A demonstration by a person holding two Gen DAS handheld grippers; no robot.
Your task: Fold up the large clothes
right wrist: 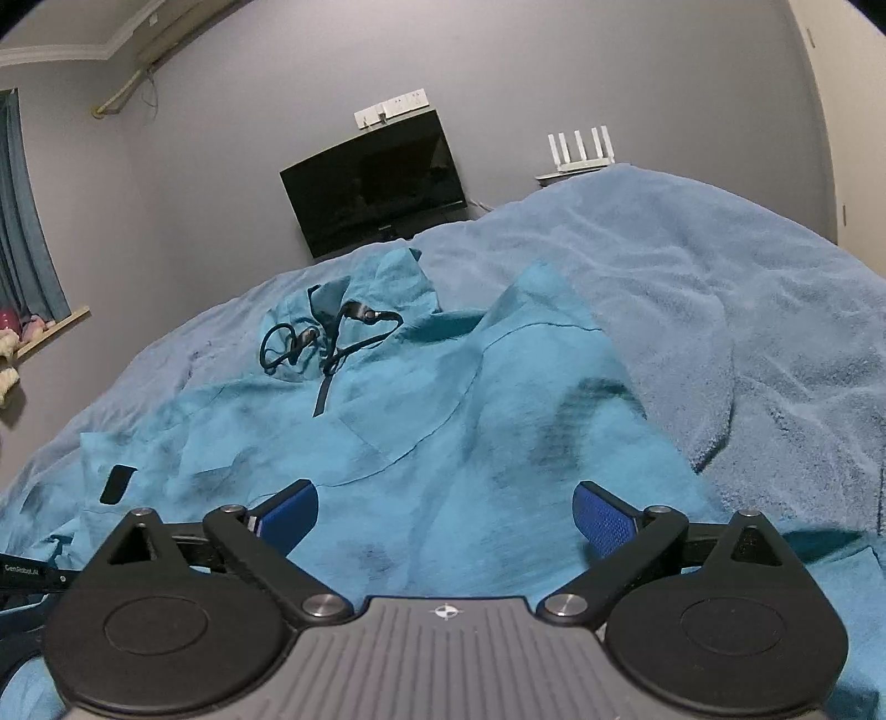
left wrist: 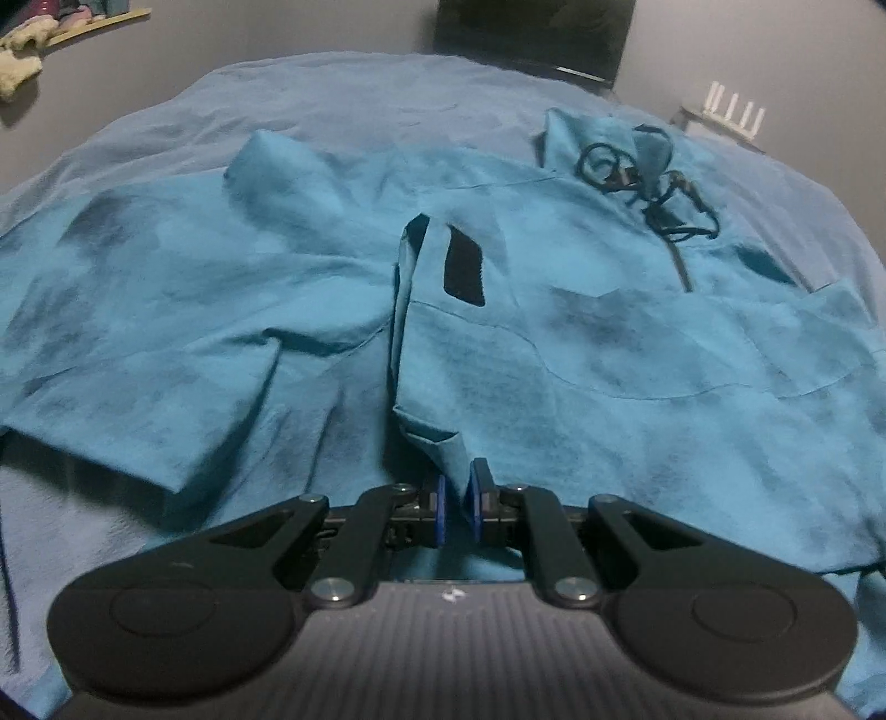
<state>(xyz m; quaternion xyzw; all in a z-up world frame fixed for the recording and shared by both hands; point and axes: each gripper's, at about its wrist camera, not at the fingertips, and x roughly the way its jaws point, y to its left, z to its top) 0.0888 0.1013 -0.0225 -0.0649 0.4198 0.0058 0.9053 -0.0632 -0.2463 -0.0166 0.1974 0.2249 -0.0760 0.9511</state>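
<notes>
A large teal hooded garment lies spread on the bed, its hood and dark drawstrings at the far right. My left gripper is shut on a fold of the teal fabric near its cuff, which rises as a ridge from the blue pads. In the right wrist view the same garment lies under my right gripper, whose jaws stand wide open with nothing pinched between the blue pads. The drawstrings and hood lie further off.
A pale blue blanket covers the bed and bunches up at the right. A dark monitor and a white router stand by the grey wall. A window sill with soft toys is at far left.
</notes>
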